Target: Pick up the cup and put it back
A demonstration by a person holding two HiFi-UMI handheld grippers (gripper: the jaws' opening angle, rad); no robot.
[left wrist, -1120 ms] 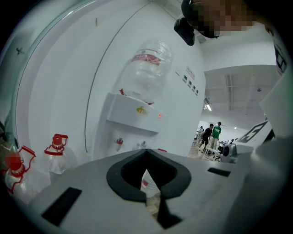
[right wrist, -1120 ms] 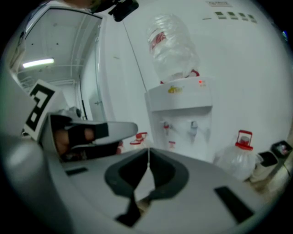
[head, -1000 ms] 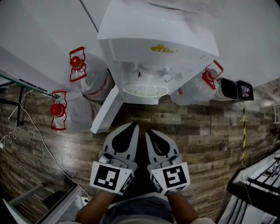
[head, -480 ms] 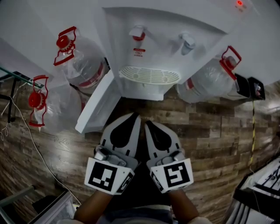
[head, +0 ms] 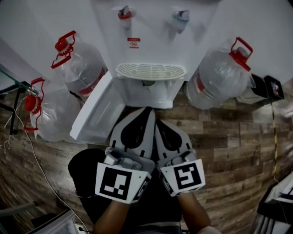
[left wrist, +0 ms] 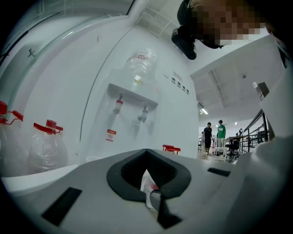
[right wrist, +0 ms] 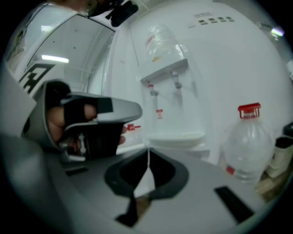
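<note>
No cup shows in any view. A white water dispenser (head: pixel 151 36) stands ahead, with a red tap (head: pixel 124 13), a blue tap (head: pixel 181 16) and a grilled drip tray (head: pixel 151 71). My left gripper (head: pixel 149 110) and right gripper (head: pixel 158 123) lie side by side below the tray and point at the dispenser's lower part. Both are shut with nothing between their jaws. In the left gripper view the left gripper (left wrist: pixel 146 151) faces the dispenser (left wrist: pixel 137 105), its tips together. The right gripper (right wrist: pixel 148 151) is shut too, with the left gripper (right wrist: pixel 91 123) beside it.
The dispenser's white lower door (head: pixel 94 116) hangs open to the left. Large water bottles with red handles stand on the wooden floor at the left (head: pixel 80 64), far left (head: pixel 48 114) and right (head: pixel 219 75). A small bin (head: pixel 270 89) sits at far right. Two people (left wrist: pixel 215 137) stand far off.
Both grippers, still shut and side by side, have sunk toward the dispenser's lower part. The view has dropped with them: the taps now sit at the top edge and the open door shows larger.
</note>
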